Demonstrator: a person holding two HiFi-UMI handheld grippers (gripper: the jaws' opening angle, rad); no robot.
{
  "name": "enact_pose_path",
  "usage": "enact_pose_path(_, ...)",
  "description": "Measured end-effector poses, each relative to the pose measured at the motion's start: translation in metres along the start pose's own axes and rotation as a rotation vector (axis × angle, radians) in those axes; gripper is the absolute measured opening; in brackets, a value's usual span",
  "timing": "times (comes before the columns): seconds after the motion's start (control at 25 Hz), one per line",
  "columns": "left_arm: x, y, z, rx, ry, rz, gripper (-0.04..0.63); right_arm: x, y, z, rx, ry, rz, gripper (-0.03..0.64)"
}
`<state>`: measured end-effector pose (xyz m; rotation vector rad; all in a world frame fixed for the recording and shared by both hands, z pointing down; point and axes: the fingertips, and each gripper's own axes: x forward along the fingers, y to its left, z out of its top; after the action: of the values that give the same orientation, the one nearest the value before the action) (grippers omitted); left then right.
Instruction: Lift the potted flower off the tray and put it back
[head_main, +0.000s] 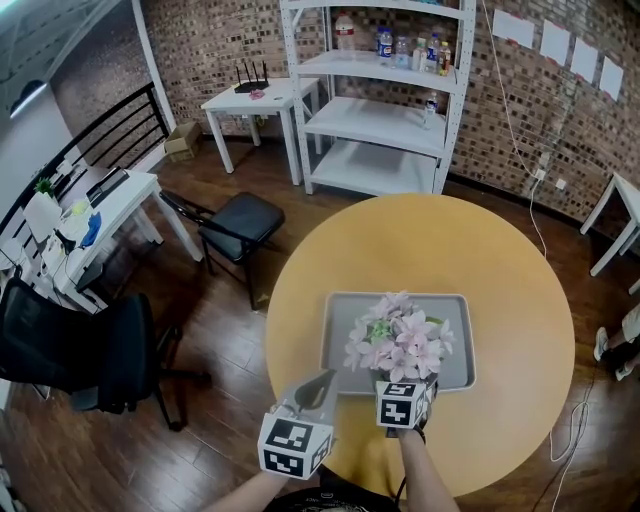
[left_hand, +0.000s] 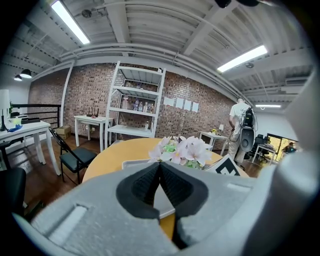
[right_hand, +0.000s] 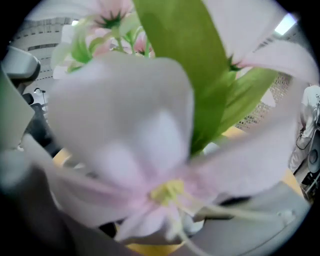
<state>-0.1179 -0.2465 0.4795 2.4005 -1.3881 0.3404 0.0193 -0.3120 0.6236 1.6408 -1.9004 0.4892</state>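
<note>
While petals (right_hand: 125, 130) leave right hand-held gripper (head_main: 408, 392) unreadable, left hand-held gripper (left_hand: 160, 172) sits closed, empty; potted flower (head_main: 400, 340) likely light, fragile: grip pot.

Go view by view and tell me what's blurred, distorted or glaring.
Head view: sharp, evenly lit, edges bowed by the wide lens. Left gripper view: fisheye with dark corners; ceiling lights glare. Right gripper view: the potted flower fills the frame, out of focus, hiding the jaws.
</note>
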Motion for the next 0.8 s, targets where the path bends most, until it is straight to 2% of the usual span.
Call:
enact_pose_path(0.2,-0.008,-0.014,-0.002,0.005,-0.009,-0.005,0.003,-0.027,0.004,0.000,0.011,-0.047,0.016,0.530)
enact_pose_path(0.44,-0.021,-0.039,-0.009,0.007,-0.020,-0.016,0.003,-0.072,0.005,0.001,0.037,-0.094,0.055,0.456)
enact_pose_path(0.8,-0.041,-0.087,-0.027,-0.017,-0.047,-0.028,0.003,-0.149,0.012,-0.002,0.005,-0.174,0.145,0.366)
